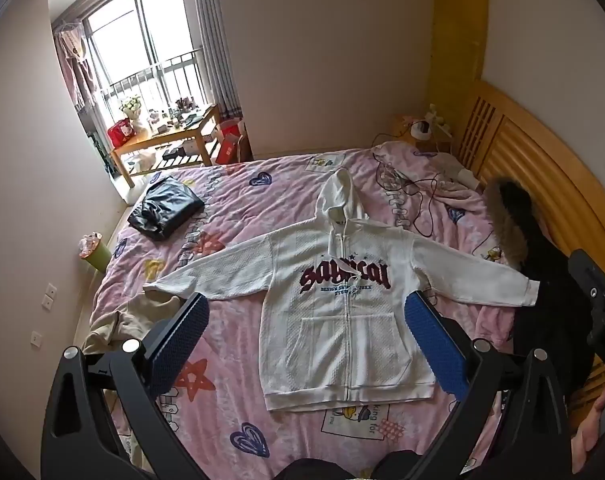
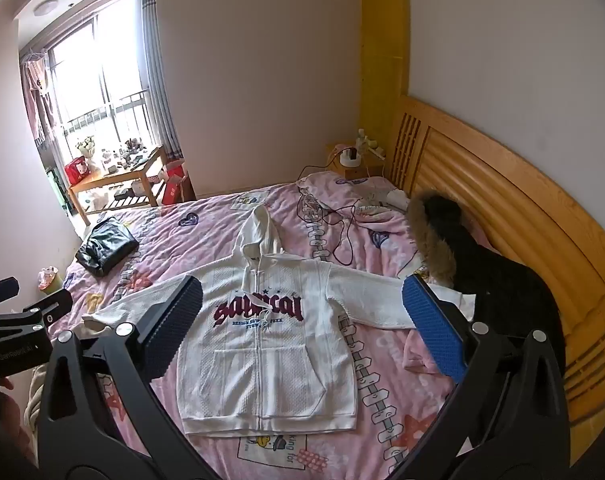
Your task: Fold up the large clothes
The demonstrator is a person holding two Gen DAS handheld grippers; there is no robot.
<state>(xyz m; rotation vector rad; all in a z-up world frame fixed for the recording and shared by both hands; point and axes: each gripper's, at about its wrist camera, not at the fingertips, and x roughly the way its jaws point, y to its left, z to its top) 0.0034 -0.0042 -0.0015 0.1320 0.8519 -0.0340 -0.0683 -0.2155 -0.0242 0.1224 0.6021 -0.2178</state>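
Fig. Bedroom scene, two wrist views, near to far.

Foreground: left gripper (image 1: 306, 344) w/ jaws spread wide, nothing between the blue pads; it hangs above the bed, angled down. Right gripper (image 2: 302, 332) likewise spread wide and empty, also above the bed. In the left wrist view the right gripper's black body shows at the right edge, w/ part of a hand (image 1: 590, 424) below it.

Mid-ground: white zip hoodie (image 1: 342, 320) lies flat, front up, on the pink quilt (image 1: 238, 208), approx. centre of the bed. Zip closed, both sleeves stretched out sideways, hood pointing away from the cameras, hem nearest. Dark red lettering across the chest; kangaroo pocket below it. Neither gripper touches it.

Beside the hoodie: beige garment (image 1: 138, 316) bunched just off its left sleeve cuff, at the bed's edge. Black coat w/ fur-trimmed hood (image 2: 502, 280) lies by the wooden headboard (image 2: 502, 184); the right sleeve's cuff reaches it. Cables (image 2: 342, 220) trail over the quilt beyond the right sleeve.

Far: folded shiny black garment (image 1: 166, 208) at the far left of the bed, well apart from the hoodie. Green bin (image 1: 96, 252) on the floor by the wall. Wooden table (image 1: 170, 136) w/ clutter stands before the window (image 1: 142, 36).
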